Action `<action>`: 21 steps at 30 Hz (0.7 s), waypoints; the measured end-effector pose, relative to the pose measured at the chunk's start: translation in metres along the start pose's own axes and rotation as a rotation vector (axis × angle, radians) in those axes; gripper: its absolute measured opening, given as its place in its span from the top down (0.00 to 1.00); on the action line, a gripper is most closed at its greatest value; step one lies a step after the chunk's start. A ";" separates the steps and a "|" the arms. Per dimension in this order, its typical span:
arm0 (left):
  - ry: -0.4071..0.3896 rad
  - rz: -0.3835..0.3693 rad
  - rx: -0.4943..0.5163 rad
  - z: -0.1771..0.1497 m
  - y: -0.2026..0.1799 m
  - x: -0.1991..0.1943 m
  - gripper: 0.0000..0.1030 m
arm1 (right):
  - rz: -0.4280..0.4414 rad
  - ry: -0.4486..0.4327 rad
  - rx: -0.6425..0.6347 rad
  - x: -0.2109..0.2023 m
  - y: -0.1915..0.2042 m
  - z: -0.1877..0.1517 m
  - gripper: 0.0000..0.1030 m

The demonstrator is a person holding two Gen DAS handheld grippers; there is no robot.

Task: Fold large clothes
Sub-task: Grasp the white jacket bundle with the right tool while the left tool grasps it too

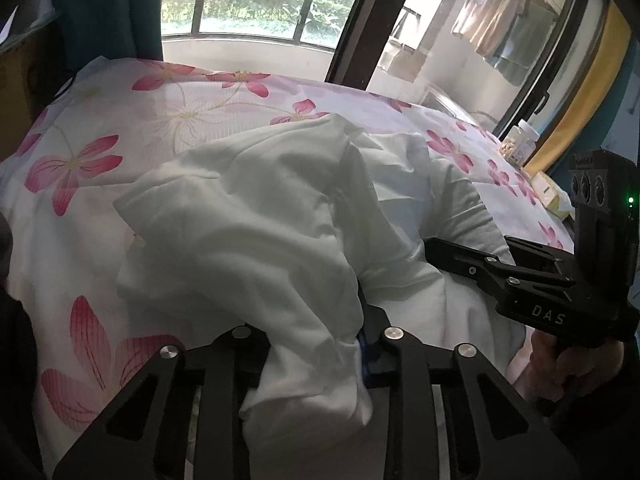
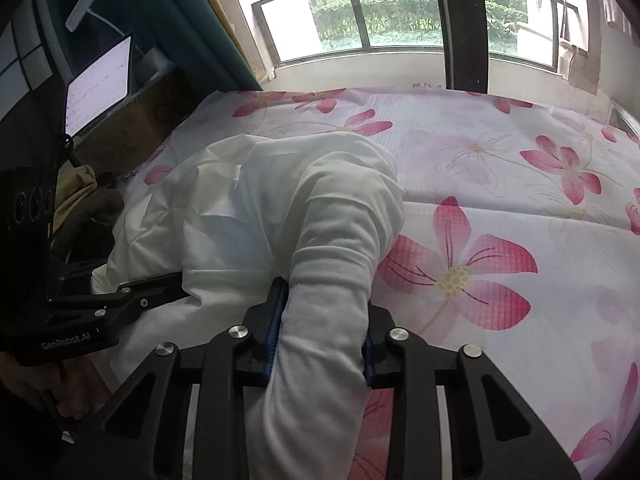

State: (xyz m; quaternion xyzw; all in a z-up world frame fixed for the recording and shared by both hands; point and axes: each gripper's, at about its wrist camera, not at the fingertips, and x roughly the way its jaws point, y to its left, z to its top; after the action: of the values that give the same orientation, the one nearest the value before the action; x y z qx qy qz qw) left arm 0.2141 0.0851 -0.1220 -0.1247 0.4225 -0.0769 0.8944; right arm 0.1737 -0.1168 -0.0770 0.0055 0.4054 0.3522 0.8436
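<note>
A large white garment [image 1: 256, 216] lies bunched on a bed with a pink-flowered sheet [image 1: 104, 128]. My left gripper [image 1: 316, 344] is shut on a thick fold of the garment at its near edge. My right gripper [image 2: 324, 320] is shut on another bunched part, a sleeve-like roll [image 2: 340, 232], on the garment's right side. Each gripper shows in the other's view: the right one [image 1: 440, 250] at the right, the left one [image 2: 176, 284] at the left, both with fingers tucked in the cloth. The garment also fills the middle of the right wrist view [image 2: 240, 208].
A window [image 2: 400, 12] runs behind the bed. A lit laptop [image 2: 100, 88] stands on a box at the bed's left. A white bottle [image 1: 522, 140] and a tissue pack [image 1: 552, 196] sit at the bed's right edge. Flowered sheet [image 2: 520, 200] stretches to the right.
</note>
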 end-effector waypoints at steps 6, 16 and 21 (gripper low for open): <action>-0.043 -0.024 -0.030 0.001 0.000 -0.018 0.85 | 0.020 -0.032 0.031 -0.013 0.001 0.000 0.75; -0.091 -0.034 -0.018 0.004 -0.006 -0.044 0.90 | 0.053 -0.067 0.037 -0.032 0.014 0.004 0.78; -0.096 -0.044 -0.002 0.003 -0.009 -0.057 0.90 | 0.064 -0.075 0.031 -0.038 0.022 0.003 0.78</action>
State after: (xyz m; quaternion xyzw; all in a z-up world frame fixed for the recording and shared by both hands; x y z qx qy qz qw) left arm 0.1797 0.0903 -0.0756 -0.1383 0.3762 -0.0903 0.9117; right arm 0.1463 -0.1223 -0.0428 0.0449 0.3786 0.3723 0.8462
